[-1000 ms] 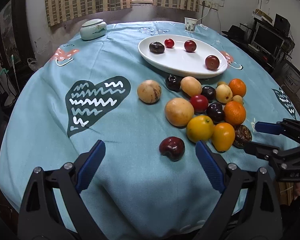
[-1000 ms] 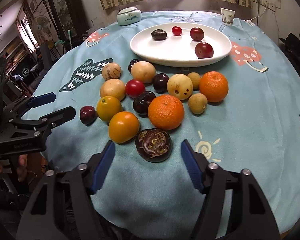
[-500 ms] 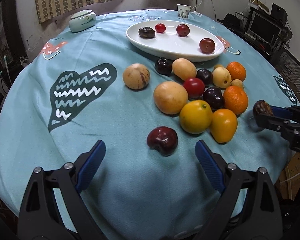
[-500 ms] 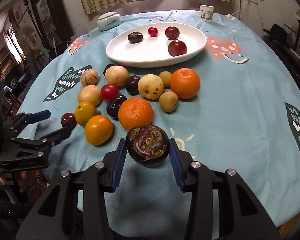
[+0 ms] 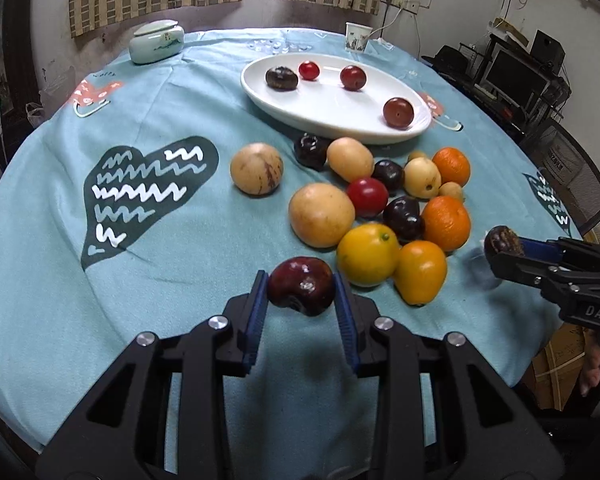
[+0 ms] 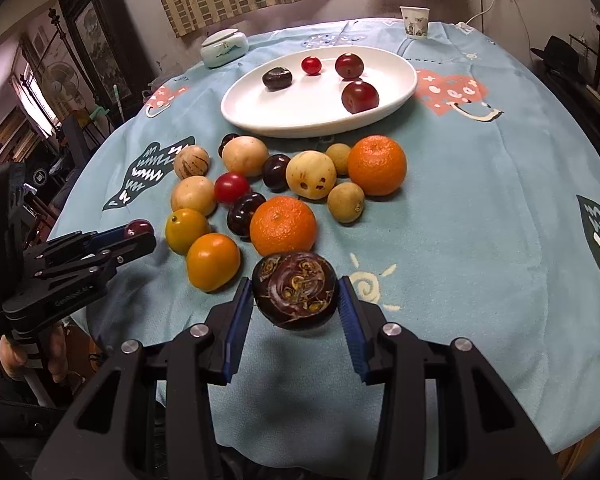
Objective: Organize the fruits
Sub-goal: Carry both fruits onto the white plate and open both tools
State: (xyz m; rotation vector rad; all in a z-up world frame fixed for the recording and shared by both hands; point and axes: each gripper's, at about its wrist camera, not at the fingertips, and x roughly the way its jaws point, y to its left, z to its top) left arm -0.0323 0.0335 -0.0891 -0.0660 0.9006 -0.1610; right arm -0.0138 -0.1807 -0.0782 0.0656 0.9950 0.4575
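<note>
My left gripper point(image 5: 301, 289) is shut on a dark red fruit point(image 5: 301, 286), its blue pads pressing both sides, low over the blue tablecloth. My right gripper point(image 6: 296, 295) is shut on a dark brown patterned fruit point(image 6: 295, 289), held just above the cloth. Each gripper shows in the other view: the right gripper point(image 5: 500, 246) at the far right, the left gripper point(image 6: 138, 232) at the far left. A white oval plate point(image 5: 332, 114) at the back holds several dark and red fruits. A cluster of oranges, yellow, tan and dark fruits point(image 6: 282, 224) lies in front of it.
A pale ceramic lidded jar point(image 5: 156, 42) and a paper cup point(image 5: 358, 36) stand at the table's far edge. A lone tan fruit point(image 5: 256, 168) sits left of the cluster. A person's hand point(image 6: 28, 356) holds the left gripper's handle. Shelves with electronics stand to the right.
The left gripper's jaws closed onto the dark red fruit, which now sits between the pads. The right gripper closed on the brown fruit and lifted it slightly off the cloth.
</note>
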